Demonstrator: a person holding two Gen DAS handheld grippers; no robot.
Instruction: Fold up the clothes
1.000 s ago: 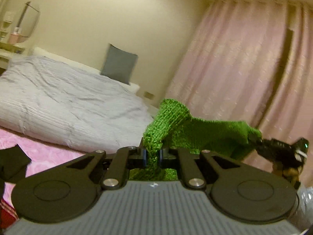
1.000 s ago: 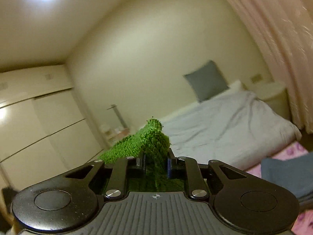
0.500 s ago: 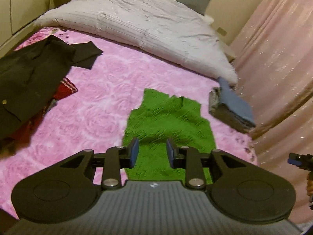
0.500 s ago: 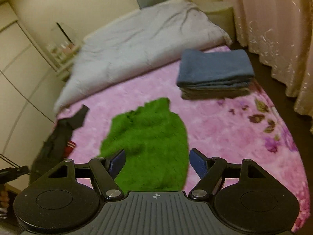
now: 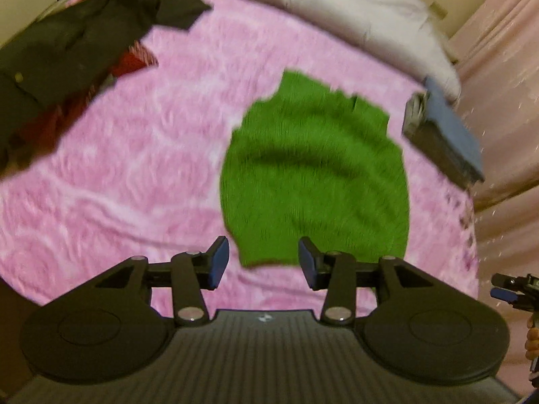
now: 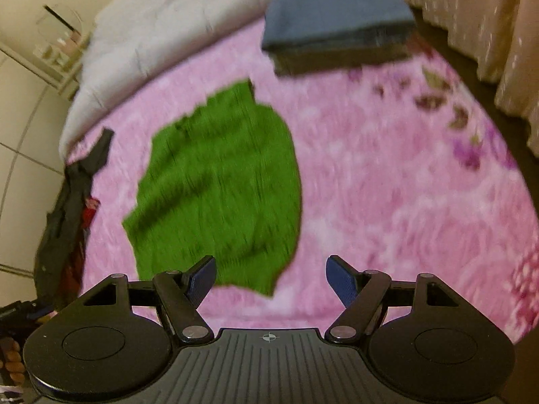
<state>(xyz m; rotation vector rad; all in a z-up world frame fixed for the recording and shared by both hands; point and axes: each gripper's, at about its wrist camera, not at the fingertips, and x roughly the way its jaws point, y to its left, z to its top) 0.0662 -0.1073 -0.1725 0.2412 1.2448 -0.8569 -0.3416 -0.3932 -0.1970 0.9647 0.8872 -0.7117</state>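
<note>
A pink blanket (image 5: 141, 168) covers the bed under a flat green sweater (image 5: 313, 175). My left gripper (image 5: 263, 267) and right gripper (image 6: 271, 281) hover spread, empty.

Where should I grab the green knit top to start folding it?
Probably the near hem corners of the green knit top: it lies flat on the pink blanket, hem nearest. Come low from the near side, one open hand-held gripper per corner.

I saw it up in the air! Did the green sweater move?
Yes. The green knitted sweater dropped from both grippers onto the pink blanket, beside the folded blue stack.
</note>
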